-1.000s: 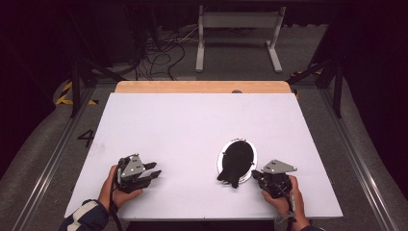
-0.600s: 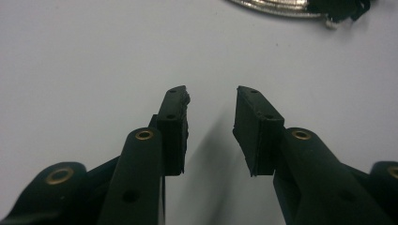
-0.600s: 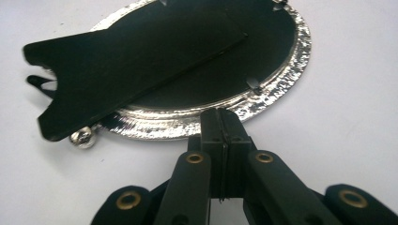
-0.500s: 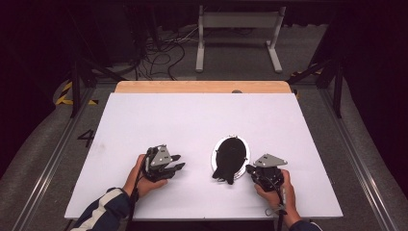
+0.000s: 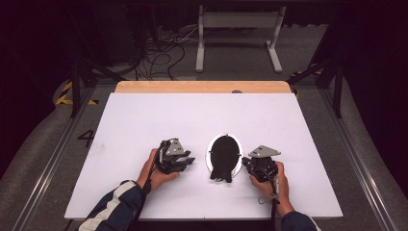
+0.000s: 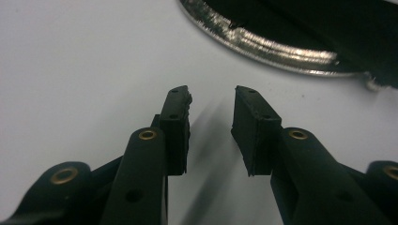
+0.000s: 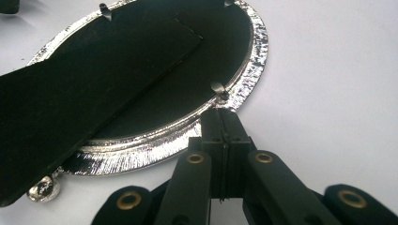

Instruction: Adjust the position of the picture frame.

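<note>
- The left tongs (image 5: 186, 161) lay on the white desk (image 5: 144, 120), just left of the frame, jaws partly apart with nothing between them; I judge they should ease in toward the rim without nudging it.
- One oval silver picture frame (image 5: 224, 155) lay face down near the desk's front edge, between the two tongs, with one black stand (image 7: 70, 108) across its back.
- The right tongs (image 7: 220, 123) were fully closed, tips touching the frame's rim beside a small clip (image 7: 218, 88); better to press gently.
- Count: two tongs, one frame.
</note>
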Available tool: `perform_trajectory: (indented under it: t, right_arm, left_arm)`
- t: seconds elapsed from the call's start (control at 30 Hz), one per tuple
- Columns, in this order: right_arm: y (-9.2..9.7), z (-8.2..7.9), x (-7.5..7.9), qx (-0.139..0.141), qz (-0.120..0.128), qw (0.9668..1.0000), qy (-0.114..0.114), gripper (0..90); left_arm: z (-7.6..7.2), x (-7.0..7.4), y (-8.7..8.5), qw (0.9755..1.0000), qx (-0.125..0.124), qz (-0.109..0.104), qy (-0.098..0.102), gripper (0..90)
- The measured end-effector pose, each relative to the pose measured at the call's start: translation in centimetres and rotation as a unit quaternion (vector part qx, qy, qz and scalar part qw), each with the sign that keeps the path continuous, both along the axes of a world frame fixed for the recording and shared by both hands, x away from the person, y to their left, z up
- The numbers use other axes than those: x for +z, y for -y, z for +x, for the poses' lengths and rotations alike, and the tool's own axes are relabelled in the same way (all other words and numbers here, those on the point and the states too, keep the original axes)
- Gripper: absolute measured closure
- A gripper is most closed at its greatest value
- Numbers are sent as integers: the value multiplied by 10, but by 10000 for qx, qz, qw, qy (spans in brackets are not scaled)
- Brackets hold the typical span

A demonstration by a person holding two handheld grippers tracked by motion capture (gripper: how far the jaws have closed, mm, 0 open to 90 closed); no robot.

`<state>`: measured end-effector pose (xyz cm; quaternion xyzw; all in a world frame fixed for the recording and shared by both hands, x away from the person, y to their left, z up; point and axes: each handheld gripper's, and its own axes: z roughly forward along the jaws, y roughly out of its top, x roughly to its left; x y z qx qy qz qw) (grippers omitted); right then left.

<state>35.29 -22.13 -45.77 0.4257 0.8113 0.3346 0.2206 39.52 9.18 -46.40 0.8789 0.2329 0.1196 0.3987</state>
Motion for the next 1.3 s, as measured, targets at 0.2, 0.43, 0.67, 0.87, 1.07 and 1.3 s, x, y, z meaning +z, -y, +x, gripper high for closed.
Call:
perform_trajectory:
  t: [0.2, 0.43, 0.67, 0.87, 1.07, 1.3]
  right_arm:
    - [-4, 3, 0, -43, 56, 10000, -14, 900]
    - [-8, 3, 0, -45, 87, 10000, -14, 900]
    - [-25, 5, 0, 23, -13, 10000, 19, 900]
    - [-34, 7, -2, -88, 155, 9998, 1, 900]
    - [-46, 13, -4, -63, 162, 9998, 102, 900]
    - [-45, 14, -4, 147, 54, 9998, 149, 900]
  left_arm:
    - [1, -1, 13, 9999, -73, 97, -38, 651]
    - [1, -1, 18, 9998, -130, 144, -46, 657]
    - [2, 0, 13, 9998, 15, 142, -123, 649]
    - [6, 1, 4, 9996, 150, 157, -174, 647]
    - [10, 2, -6, 9994, 179, 204, -201, 668]
    - [10, 1, -7, 9993, 212, 114, -295, 689]
